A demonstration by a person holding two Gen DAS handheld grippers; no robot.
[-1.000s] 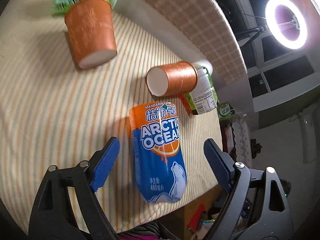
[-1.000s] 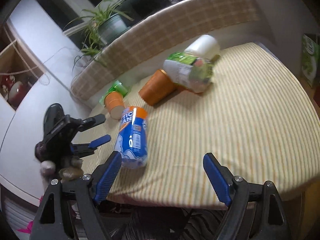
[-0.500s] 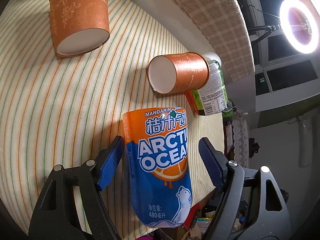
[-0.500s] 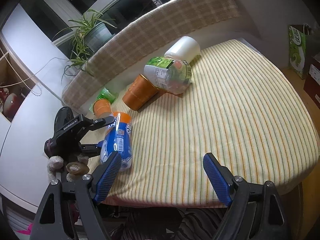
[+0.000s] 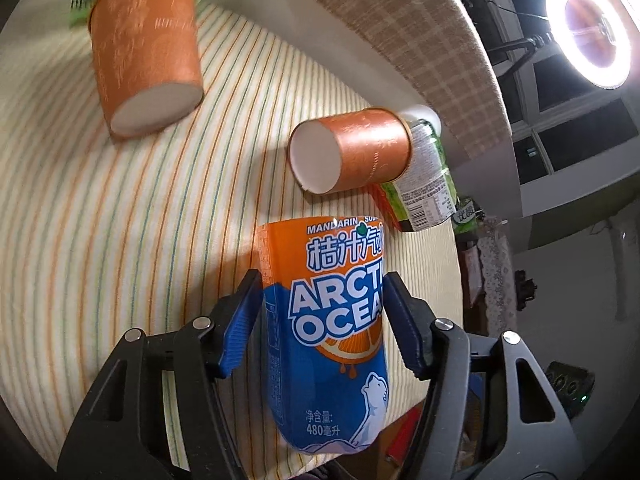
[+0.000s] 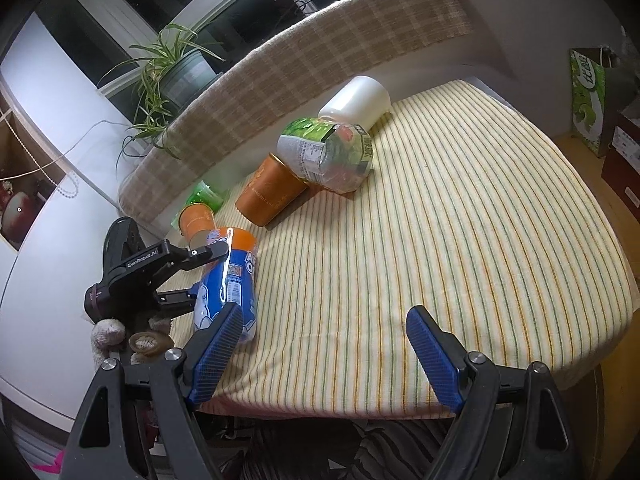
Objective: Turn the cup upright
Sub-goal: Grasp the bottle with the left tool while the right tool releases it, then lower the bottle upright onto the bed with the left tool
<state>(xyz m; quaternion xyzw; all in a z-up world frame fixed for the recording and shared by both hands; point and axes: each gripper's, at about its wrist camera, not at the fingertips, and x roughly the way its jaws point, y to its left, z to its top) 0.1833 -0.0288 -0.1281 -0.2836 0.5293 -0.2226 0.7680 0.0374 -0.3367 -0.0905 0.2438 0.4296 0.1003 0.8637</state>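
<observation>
While the right gripper (image 6: 324, 356) waits agape over the tablecloth (image 6: 460, 216), the left gripper (image 5: 322, 320) clamps the Arctic Ocean cup (image 5: 328, 328), lying at the near-left edge, long axis along its fingers.

The striped tablecloth (image 5: 120, 208) is seen steeply from above and close in by the left wrist view, facing the window. A lower, wider view is given from the table's near edge on the right. The Arctic Ocean cup (image 5: 328, 320) (image 6: 228, 280) is shared by both views.
</observation>
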